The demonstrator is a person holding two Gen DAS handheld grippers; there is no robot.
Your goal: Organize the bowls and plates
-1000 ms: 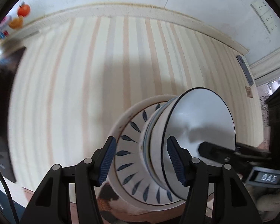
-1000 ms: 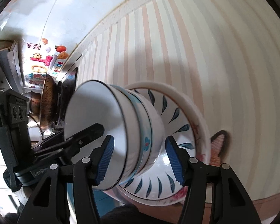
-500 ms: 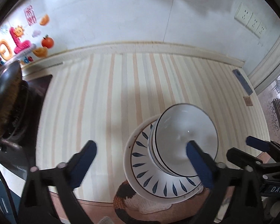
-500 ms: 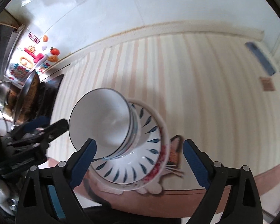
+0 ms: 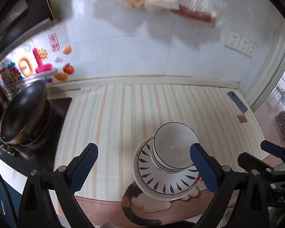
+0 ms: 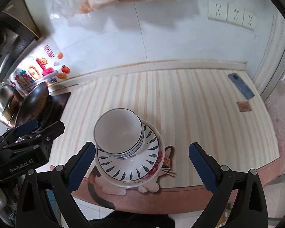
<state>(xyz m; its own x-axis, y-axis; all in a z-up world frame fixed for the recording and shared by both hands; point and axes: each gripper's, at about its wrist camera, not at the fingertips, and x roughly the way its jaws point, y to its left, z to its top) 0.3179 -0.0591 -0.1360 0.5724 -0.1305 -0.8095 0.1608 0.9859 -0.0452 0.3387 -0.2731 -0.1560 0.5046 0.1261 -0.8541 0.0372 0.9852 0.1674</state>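
Bowls [image 6: 118, 133] stood nested in one stack on the plates [image 6: 129, 169], which rested on the cat mat [image 6: 161, 180] at the near edge of the striped counter [image 6: 190, 114]. Both tools were clear of the stack. The left gripper [image 5: 144, 169] was spread wide and empty, its right pad level with the bowl rim. The right gripper [image 6: 142, 163] was likewise spread wide and empty, straddling the plates.

Risk, as judged: the stack was tall and sat off-centre toward the left of the plates. A pad clipping the top rim could tip the bowls. Because the plates lay near the counter edge, a push toward the person could send the stack off. The pan [image 6: 32, 102], left of the plates, limited room on that side.
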